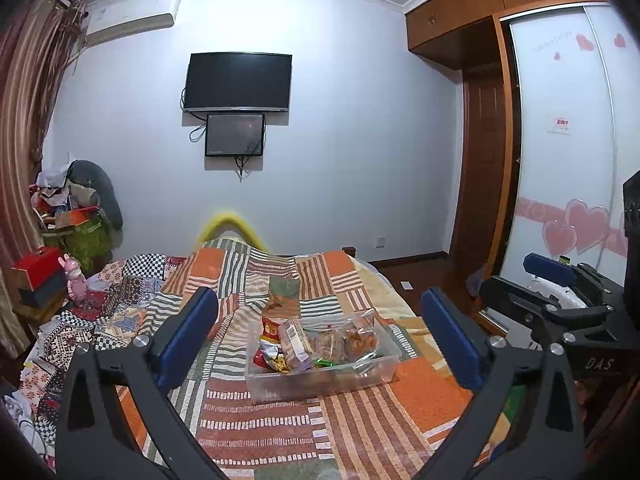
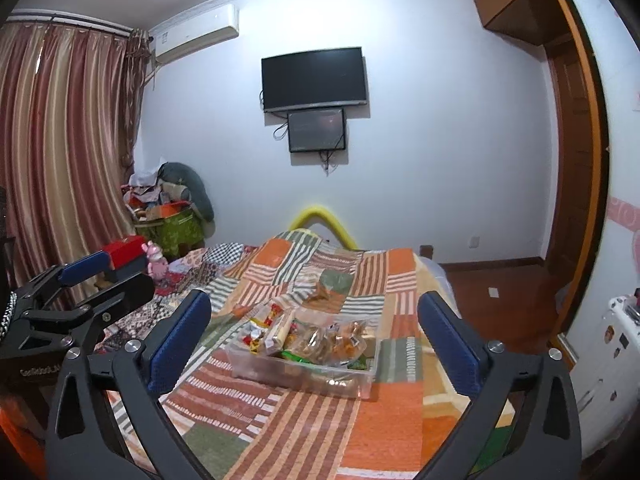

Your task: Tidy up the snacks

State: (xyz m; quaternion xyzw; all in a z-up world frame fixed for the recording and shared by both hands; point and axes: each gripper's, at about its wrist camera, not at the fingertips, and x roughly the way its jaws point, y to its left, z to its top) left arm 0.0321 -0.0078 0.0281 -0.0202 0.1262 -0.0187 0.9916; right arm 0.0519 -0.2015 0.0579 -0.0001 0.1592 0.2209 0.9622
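A clear plastic bin (image 1: 320, 386) stands on the patchwork quilt, filled with several wrapped snacks (image 1: 312, 344): red-yellow packets, brown pastries in clear wrap, green wrappers. My left gripper (image 1: 319, 306) hangs open short of the bin, its blue pads wide apart with nothing between them. In the right wrist view the same bin (image 2: 296, 376) and snacks (image 2: 320, 340) lie ahead of my right gripper (image 2: 315, 304), also open and empty. Each gripper shows in the other's view: the right gripper (image 1: 532, 280) at the right edge, the left gripper (image 2: 106, 276) at the left edge.
The quilt (image 1: 360, 420) covers a bed. A red box (image 1: 36, 270) and a pink toy (image 1: 74, 276) stand at its left side, before a pile of bags (image 1: 80, 216) and curtains. A wardrobe (image 1: 560, 140) and wooden floor (image 2: 500, 304) lie to the right.
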